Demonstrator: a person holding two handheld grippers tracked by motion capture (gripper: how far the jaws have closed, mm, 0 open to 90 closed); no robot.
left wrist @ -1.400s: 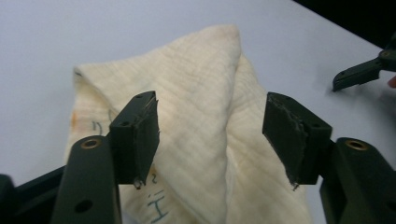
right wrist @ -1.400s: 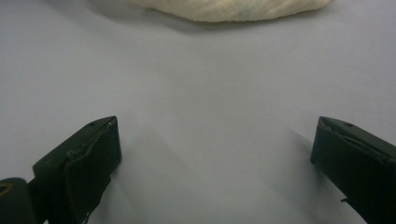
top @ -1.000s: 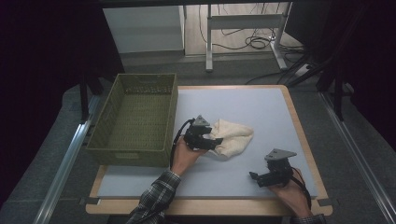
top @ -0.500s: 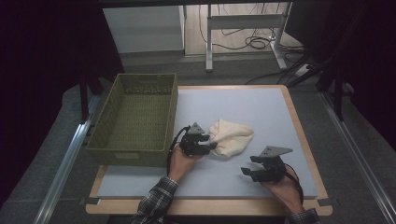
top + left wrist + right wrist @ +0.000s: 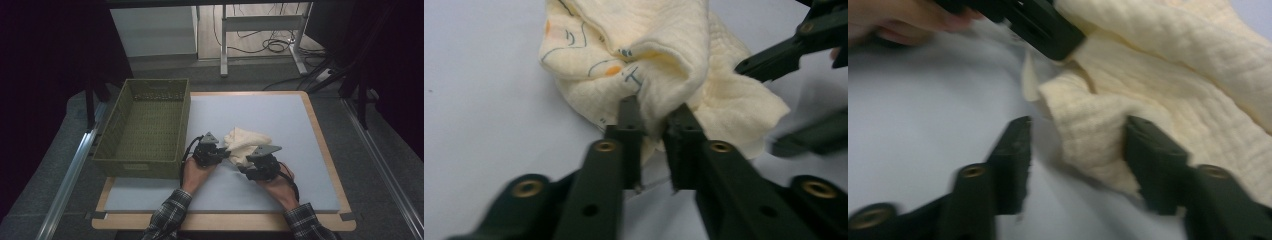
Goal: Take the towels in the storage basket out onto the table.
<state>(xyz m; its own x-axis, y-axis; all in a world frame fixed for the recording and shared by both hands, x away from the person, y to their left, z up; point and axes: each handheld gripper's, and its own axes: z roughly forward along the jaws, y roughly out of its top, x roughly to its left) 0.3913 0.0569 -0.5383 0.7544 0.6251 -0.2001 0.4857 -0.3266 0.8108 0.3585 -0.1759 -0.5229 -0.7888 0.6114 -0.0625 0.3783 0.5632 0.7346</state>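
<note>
The left gripper [image 5: 655,122] pinches the crumpled cream muslin cloth [image 5: 246,142]. The right gripper [image 5: 1075,145], jaws closing, straddles its near corner unclamped. Next, it should probably clamp, then lift.

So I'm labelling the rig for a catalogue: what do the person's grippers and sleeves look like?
Both the left gripper and the right gripper are black, each topped by a grey three-cornered plate. Their jaws are long black bars set with brass-coloured rivets. A black cable trails from the left one. The sleeves are dark plaid.

Table [image 5: 320,150] with basket [image 5: 145,125] and cloth [image 5: 246,141]
</note>
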